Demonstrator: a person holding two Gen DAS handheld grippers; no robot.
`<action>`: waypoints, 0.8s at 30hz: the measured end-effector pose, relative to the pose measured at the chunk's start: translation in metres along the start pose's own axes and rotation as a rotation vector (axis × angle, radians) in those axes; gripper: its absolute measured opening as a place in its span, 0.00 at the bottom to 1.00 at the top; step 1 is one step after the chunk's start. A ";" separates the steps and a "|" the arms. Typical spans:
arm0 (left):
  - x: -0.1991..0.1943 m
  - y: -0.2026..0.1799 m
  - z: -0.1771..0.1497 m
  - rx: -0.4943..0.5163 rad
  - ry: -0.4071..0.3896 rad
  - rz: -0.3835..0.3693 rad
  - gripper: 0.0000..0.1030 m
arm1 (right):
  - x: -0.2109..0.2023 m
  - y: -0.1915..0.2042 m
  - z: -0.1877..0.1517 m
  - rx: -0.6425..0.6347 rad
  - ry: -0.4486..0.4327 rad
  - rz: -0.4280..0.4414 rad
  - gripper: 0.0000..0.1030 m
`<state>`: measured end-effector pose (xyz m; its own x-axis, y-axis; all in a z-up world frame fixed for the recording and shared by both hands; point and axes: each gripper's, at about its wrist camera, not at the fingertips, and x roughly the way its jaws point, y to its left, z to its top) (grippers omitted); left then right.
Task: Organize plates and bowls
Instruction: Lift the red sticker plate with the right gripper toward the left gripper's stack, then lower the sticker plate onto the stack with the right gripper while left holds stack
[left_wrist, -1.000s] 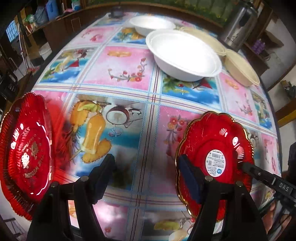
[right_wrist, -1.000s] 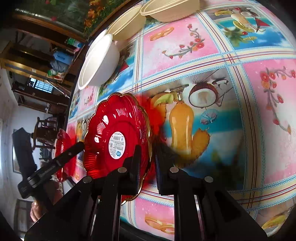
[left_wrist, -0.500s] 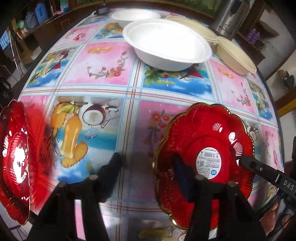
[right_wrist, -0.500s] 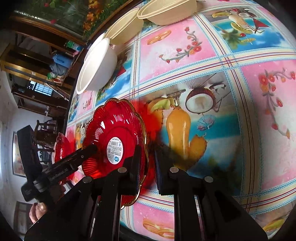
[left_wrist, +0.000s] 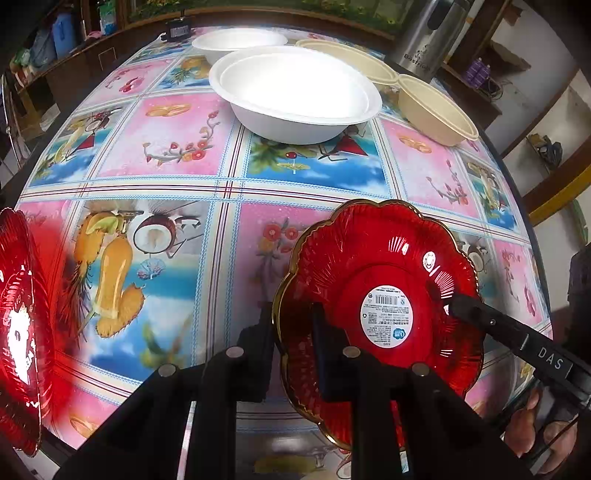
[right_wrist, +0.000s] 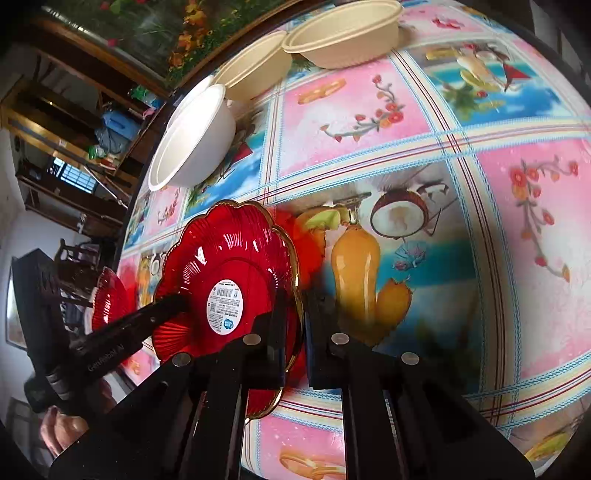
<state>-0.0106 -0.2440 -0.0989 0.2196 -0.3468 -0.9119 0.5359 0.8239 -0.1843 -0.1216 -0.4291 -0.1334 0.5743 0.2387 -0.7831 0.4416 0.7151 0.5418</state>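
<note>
A red scalloped plate (left_wrist: 380, 295) with a gold rim and a round white label is held tilted above the table. My left gripper (left_wrist: 291, 325) is shut on its near rim. My right gripper (right_wrist: 295, 314) is shut on the same plate (right_wrist: 229, 266) at the opposite rim. A second red plate (left_wrist: 18, 325) lies at the table's left edge and also shows small in the right wrist view (right_wrist: 109, 299). Two white bowls (left_wrist: 295, 99) and two cream bowls (left_wrist: 436, 107) stand at the far side.
The table (left_wrist: 177, 155) wears a colourful fruit-print cloth. A steel thermos (left_wrist: 424, 37) stands behind the cream bowls. Wooden shelves and furniture ring the table. The right gripper's body (left_wrist: 517, 332) reaches in from the right.
My left gripper has closed from wide open onto the labelled plate's rim. The view moved right and forward, so the second red plate slid toward the left edge.
</note>
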 end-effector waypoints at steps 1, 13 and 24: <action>0.000 0.000 0.000 -0.001 0.000 -0.002 0.17 | -0.001 0.001 0.000 -0.006 -0.003 -0.006 0.07; -0.049 0.027 -0.001 -0.030 -0.096 0.000 0.17 | -0.018 0.047 0.000 -0.100 -0.044 0.003 0.07; -0.120 0.130 -0.012 -0.182 -0.231 0.117 0.17 | 0.008 0.176 0.003 -0.315 -0.012 0.104 0.07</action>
<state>0.0229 -0.0900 -0.0176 0.4620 -0.3202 -0.8271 0.3455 0.9239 -0.1646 -0.0372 -0.3036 -0.0438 0.6141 0.3149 -0.7237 0.1465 0.8556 0.4966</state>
